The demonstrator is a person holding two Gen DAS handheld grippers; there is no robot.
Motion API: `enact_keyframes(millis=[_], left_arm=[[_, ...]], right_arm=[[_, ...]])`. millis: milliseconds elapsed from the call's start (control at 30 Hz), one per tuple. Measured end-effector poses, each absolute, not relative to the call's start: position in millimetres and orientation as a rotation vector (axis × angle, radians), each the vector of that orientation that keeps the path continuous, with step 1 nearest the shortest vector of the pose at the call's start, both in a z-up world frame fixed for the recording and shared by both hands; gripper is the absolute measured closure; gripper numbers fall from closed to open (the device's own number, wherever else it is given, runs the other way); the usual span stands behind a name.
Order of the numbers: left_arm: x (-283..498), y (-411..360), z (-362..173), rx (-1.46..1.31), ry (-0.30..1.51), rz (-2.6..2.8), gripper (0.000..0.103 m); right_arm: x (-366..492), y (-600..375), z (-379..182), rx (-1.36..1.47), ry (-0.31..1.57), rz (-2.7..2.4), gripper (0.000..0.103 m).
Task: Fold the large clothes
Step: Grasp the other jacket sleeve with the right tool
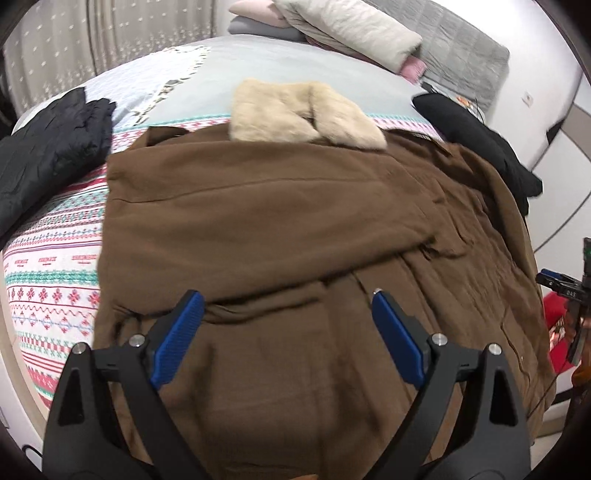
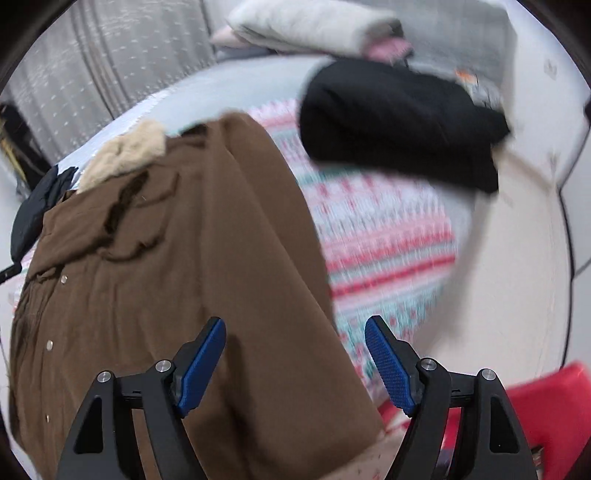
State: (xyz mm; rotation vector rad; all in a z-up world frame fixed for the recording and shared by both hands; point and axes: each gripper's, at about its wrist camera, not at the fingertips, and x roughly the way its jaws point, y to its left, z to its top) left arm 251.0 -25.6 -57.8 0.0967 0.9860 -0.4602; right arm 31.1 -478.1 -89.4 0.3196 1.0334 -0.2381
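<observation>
The brown coat point(image 1: 258, 221) lies spread across the bed point(image 1: 55, 266), taking up most of the patterned cover, and one side panel is folded in over the middle, its edge running on a slant across the body. The cream fur collar point(image 1: 303, 114) sits at the far end, flat on the cover. From the right wrist view the coat point(image 2: 184, 277) shows its snap buttons down the left edge and a rumpled patch just below the collar point(image 2: 125, 155); its right edge hangs down towards the near corner of the bed point(image 2: 388, 240).

Left gripper point(image 1: 288, 310) hangs over the lower half of the coat, jaws spread wide, blue pads clear of the cloth, nothing between them. Right gripper point(image 2: 295, 336) is wide open too, over the coat's right edge, one finger above brown cloth, the other above the cover, gripping nothing. That view is blurred.

Around the coat: a black garment point(image 1: 51, 158) lies on the cover to its left, apart from it. Another black garment point(image 1: 480, 140) sits off the far right corner, close to the coat's shoulder. At the head of the bed, a pile of bedding point(image 1: 351, 33). Something red point(image 2: 535, 402) shows low at the right, beside the bed.
</observation>
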Motion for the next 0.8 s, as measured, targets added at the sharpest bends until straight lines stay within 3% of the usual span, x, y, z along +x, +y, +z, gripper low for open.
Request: enact_keyframes(millis=[67,100,133,167,267,600,800], left_arm=[[246,-40,-58,0.101,1.0,-0.47,0.011],[246,-46,-58,0.1,1.004,-0.479,0.011],[245,-55,-58,0.102,1.006,-0.491,0.011],[243,-63,-57,0.106,1.004,-0.499,0.011],[242,-92,-54,0.135,0.995,-0.532,0.011],[278,-220,-59,0.098,0.939,-0.69,0.011],[300,-307,-80,0.063,0.917,-0.782,0.011]], right_arm=[[27,-489,-110,0.43,1.075,-0.188,0.027],[25,-491,-115,0.48,1.081,-0.159,0.035],[26,-491,-117,0.511,1.079,-0.135,0.066],[25,-494,-117,0.515,1.086,-0.123,0.085],[27,-499,-89,0.418,1.069,-0.153,0.091],[80,-587,71,0.137,0.865,-0.502,0.096],[130,-645,65,0.024,0.935,-0.711,0.1]])
